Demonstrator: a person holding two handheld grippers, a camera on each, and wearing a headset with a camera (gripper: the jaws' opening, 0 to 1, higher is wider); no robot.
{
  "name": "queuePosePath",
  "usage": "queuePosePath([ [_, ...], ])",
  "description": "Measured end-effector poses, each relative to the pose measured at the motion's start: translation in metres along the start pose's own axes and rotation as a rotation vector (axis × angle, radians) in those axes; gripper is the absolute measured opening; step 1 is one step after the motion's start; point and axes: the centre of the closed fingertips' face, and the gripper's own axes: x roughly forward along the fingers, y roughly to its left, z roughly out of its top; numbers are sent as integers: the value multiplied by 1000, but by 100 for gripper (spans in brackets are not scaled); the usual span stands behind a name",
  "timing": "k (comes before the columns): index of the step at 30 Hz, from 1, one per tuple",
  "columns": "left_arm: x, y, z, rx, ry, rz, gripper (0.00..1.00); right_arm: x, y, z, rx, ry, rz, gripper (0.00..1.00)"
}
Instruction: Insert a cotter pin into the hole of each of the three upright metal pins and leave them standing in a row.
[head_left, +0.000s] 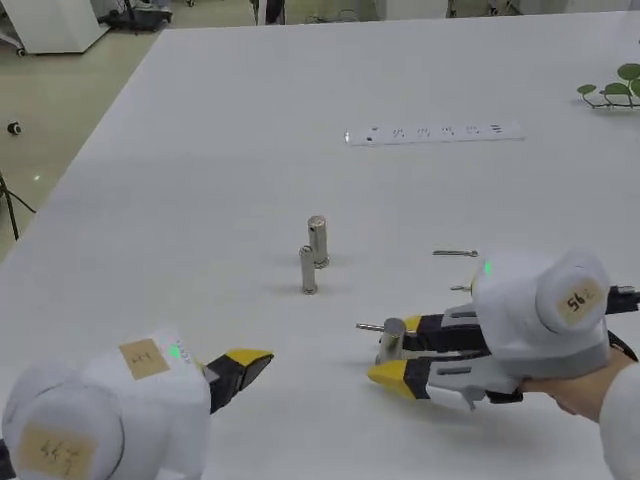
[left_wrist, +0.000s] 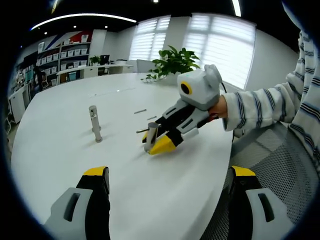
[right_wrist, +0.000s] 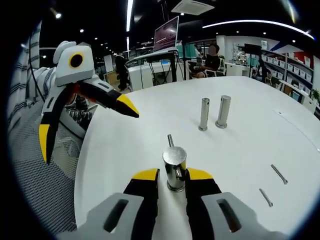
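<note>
Two metal pins stand upright mid-table, one (head_left: 317, 240) just behind the other (head_left: 308, 270); the right gripper view has them as a pair (right_wrist: 204, 114) (right_wrist: 223, 111). My right gripper (head_left: 398, 348) (right_wrist: 173, 176) is shut on a third upright metal pin (head_left: 392, 340) (right_wrist: 175, 166) resting on the table. A cotter pin (head_left: 370, 326) (right_wrist: 170, 140) pokes out of its side. My left gripper (left_wrist: 168, 172) (head_left: 238, 370) is open and holds nothing, hovering at the near left. Two loose cotter pins (head_left: 455, 253) (head_left: 460, 288) lie to the right.
A white power strip (head_left: 435, 133) lies far back on the white table (head_left: 200, 180). A small plant (head_left: 610, 90) is at the far right edge. A striped sleeve (left_wrist: 270, 105) reaches in behind the right gripper.
</note>
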Motion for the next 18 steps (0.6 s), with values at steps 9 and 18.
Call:
queuePosePath([
  [9,-3,1,2,-10,-8,-2,99,0,-1,-1,-24,2,19,9],
  [18,-10,5,5,-22,-15,16,99,2,-2,2,-92,30,31,8],
])
